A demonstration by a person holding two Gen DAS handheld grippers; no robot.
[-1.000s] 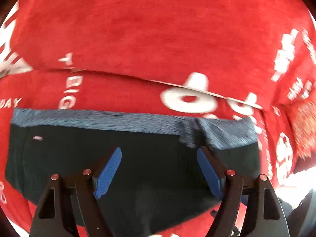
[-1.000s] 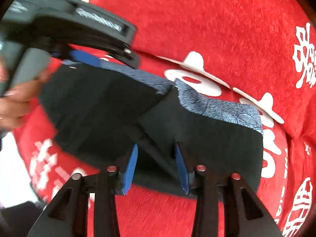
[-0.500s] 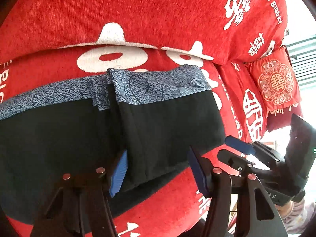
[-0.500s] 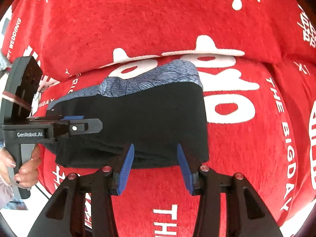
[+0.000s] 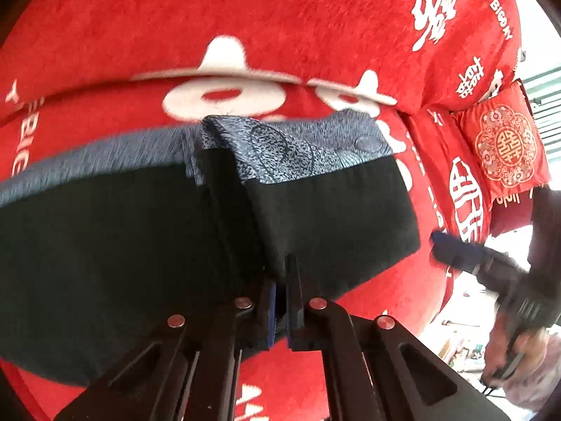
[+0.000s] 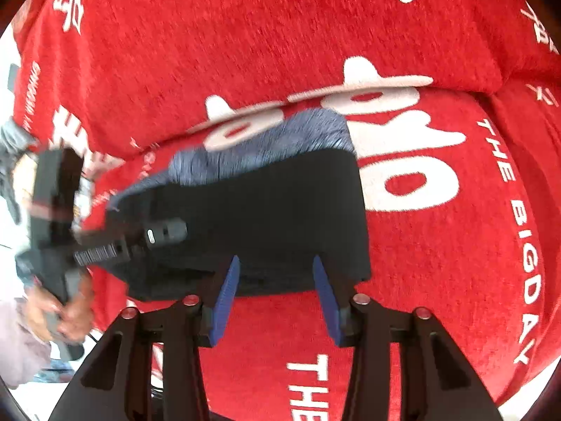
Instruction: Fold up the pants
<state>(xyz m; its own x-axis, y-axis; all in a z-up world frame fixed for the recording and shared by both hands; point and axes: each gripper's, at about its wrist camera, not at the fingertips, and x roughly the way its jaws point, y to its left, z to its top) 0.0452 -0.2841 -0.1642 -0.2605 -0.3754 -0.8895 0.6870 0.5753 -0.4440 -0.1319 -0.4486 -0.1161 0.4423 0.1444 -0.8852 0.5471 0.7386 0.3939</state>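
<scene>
Black pants [image 5: 115, 245] with a blue-grey patterned waistband [image 5: 308, 147] lie folded on a red sofa seat; they also show in the right wrist view [image 6: 280, 210]. My left gripper [image 5: 279, 280] is shut on a fold at the pants' near edge. My right gripper [image 6: 277, 273] is open, its blue pads on either side of the near edge of the pants, holding nothing. The left gripper also shows blurred in the right wrist view [image 6: 157, 235], and the right gripper in the left wrist view [image 5: 452, 242].
The red sofa cover [image 6: 438, 245] with white lettering covers seat and backrest [image 5: 245, 17]. A small red embroidered cushion [image 5: 505, 147] lies at the right end. The seat's front edge is just below the grippers. My hands show at the sides.
My left gripper has shut on the fold at the pants' near edge. My right gripper stays open and has shifted slightly closer to the pants.
</scene>
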